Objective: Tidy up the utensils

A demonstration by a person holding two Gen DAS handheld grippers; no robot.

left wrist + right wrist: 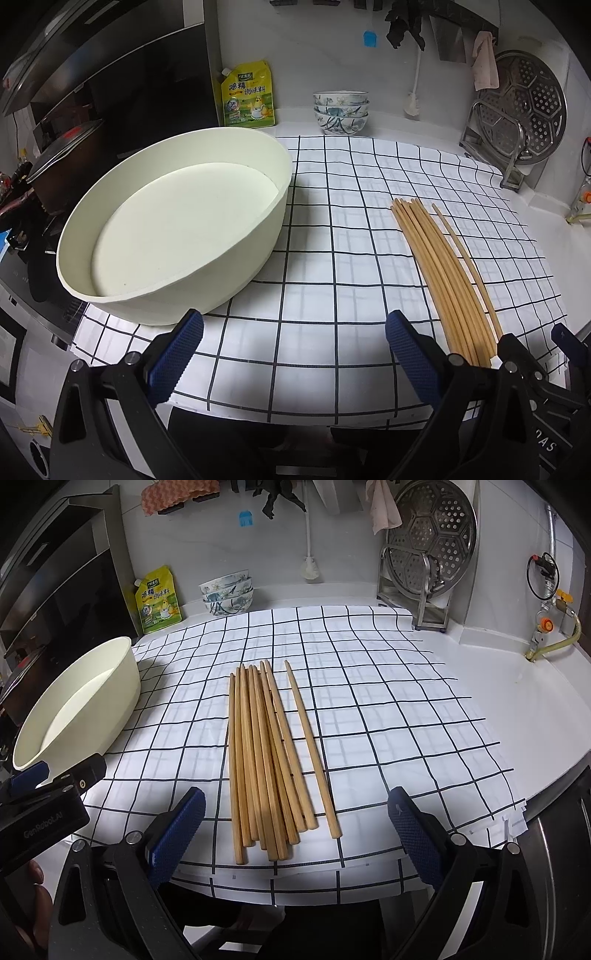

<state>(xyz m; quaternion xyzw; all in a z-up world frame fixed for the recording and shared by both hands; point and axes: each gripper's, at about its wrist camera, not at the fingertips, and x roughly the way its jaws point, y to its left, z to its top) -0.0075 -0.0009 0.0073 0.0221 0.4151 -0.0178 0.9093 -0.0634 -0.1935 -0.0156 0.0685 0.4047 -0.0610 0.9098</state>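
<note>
Several wooden chopsticks (264,760) lie in a bundle on the checked cloth (388,716), one stick (312,749) a little apart to the right. They also show in the left wrist view (439,273). A cream oval tub (177,229), nothing in it, stands on the cloth's left; it also shows in the right wrist view (77,701). My right gripper (295,830) is open, just in front of the chopsticks' near ends. My left gripper (293,354) is open over bare cloth, between tub and chopsticks.
Stacked patterned bowls (340,110) and a yellow seasoning pouch (249,95) stand at the back wall. A steel steamer plate on a rack (524,110) is at the back right. A dark stove and pot (55,162) lie to the left. The counter's front edge is close.
</note>
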